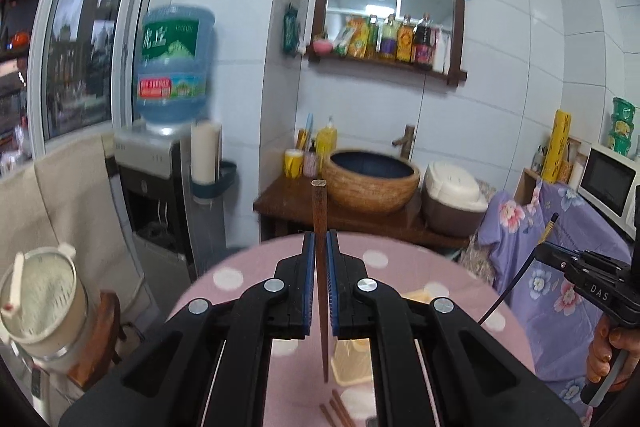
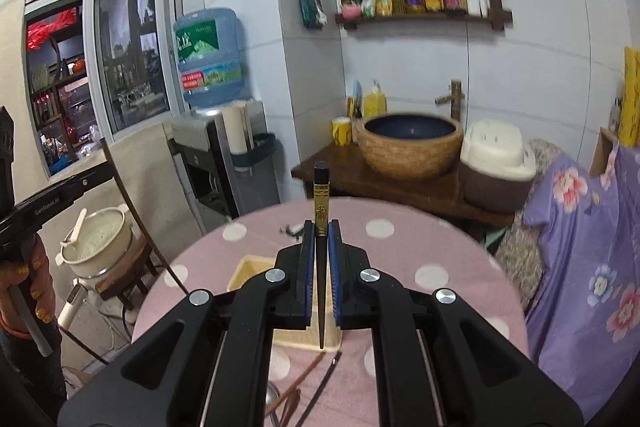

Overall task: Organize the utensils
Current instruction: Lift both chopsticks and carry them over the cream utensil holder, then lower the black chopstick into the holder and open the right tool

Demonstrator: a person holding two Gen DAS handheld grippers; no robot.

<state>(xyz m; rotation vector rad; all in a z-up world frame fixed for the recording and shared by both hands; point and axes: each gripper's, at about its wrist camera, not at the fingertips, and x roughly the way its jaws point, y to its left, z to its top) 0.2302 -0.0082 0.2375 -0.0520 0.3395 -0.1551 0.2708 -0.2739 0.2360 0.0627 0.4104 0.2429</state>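
My left gripper (image 1: 320,241) is shut on a brown wooden chopstick (image 1: 320,211), which stands upright above the round pink dotted table (image 1: 248,263). In the right wrist view my right gripper (image 2: 321,231) is shut on a black chopstick with a gold band (image 2: 321,195), also upright. A cream utensil holder (image 2: 250,269) stands on the table beneath both grippers and shows again as the cream utensil holder (image 1: 352,367) in the left wrist view. More brown chopsticks (image 1: 338,409) lie at the near edge of the table. Loose chopsticks (image 2: 320,387) lie there too. The right gripper with its black chopstick (image 1: 516,275) shows at the right.
Behind the table stands a wooden counter with a woven basin (image 1: 372,183) and a rice cooker (image 1: 452,203). A water dispenser (image 1: 168,155) is at the left, a pot on a stool (image 2: 100,239) below it. A purple floral cloth (image 2: 580,247) covers furniture on the right.
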